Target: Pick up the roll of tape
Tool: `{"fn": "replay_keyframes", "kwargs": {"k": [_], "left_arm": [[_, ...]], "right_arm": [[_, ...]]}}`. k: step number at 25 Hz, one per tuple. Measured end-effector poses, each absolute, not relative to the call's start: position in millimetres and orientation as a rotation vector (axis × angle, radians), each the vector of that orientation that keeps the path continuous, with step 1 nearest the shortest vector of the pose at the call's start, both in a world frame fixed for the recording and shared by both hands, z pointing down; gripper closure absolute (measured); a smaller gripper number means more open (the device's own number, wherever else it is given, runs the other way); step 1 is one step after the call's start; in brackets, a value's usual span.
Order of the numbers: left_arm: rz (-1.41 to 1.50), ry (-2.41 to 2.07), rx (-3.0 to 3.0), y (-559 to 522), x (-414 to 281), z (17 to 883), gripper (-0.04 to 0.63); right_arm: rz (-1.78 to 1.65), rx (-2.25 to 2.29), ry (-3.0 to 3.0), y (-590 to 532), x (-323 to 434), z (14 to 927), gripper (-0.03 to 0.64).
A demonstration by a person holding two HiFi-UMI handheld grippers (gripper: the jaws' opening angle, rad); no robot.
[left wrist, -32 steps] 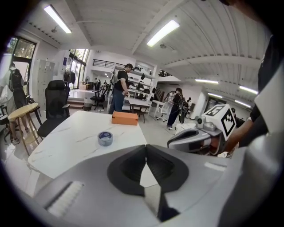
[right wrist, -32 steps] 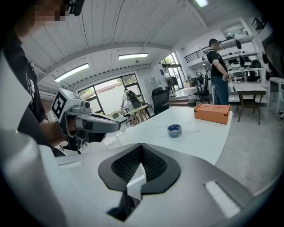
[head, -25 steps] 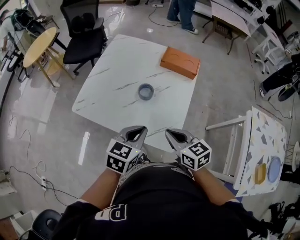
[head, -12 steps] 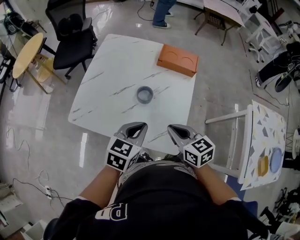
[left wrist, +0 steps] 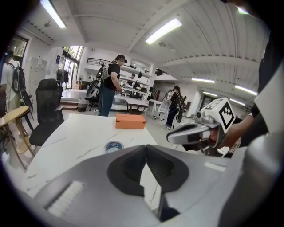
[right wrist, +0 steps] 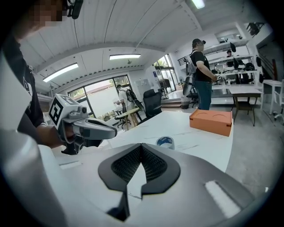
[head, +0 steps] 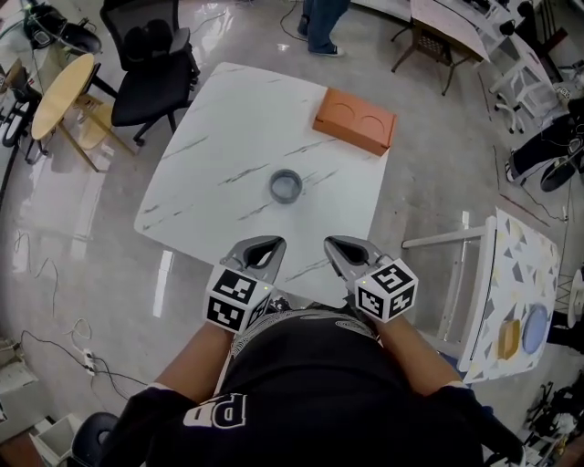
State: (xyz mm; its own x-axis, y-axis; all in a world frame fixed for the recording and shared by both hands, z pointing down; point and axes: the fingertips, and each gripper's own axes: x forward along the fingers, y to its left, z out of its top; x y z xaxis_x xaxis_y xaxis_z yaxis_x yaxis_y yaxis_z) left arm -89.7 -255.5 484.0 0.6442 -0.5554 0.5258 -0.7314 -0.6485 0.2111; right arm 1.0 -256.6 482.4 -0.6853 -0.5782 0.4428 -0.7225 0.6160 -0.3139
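Observation:
A grey roll of tape (head: pixel 286 186) lies flat near the middle of the white marble table (head: pixel 228 128). It also shows as a blue-topped roll of tape (left wrist: pixel 114 146) in the left gripper view and as the same roll of tape (right wrist: pixel 165 142) in the right gripper view. My left gripper (head: pixel 276 243) and right gripper (head: pixel 330 243) hover side by side over the table's near edge, close to my body and well short of the roll. Both have their jaws shut with nothing held. Each gripper view shows the other one: right gripper (left wrist: pixel 186 133), left gripper (right wrist: pixel 91 129).
An orange box (head: pixel 355 120) sits at the table's far right corner. A black office chair (head: pixel 151 64) and a round wooden table (head: pixel 59 91) stand at the far left. A white chair (head: pixel 453 274) and a patterned side table (head: pixel 511 283) are at my right. A person (head: pixel 324 23) stands beyond the table.
The head view has shifted a little, so the table sits slightly differently in frame. Both grippers stay shut near the table's front edge. The person beyond the table has stepped sideways.

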Motion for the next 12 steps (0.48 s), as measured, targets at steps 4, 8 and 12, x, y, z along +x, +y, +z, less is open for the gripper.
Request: {"fn": "replay_keyframes", "kwargs": {"k": [4, 8, 12], "left_arm": [[0.589, -1.037, 2.447, -257.2, -85.5, 480.3, 0.535], [0.594, -1.054, 2.445, -260.7, -83.7, 477.3, 0.535], [0.609, -1.058, 2.449, -262.5, -84.2, 477.0, 0.535]], "right_arm": [[0.674, 1.003, -2.557, -257.9, -2.8, 483.4, 0.621], [0.669, 0.991, -2.562, -260.8, -1.4, 484.3, 0.621], [0.673, 0.991, -2.566, -262.3, -1.3, 484.6, 0.621]]}}
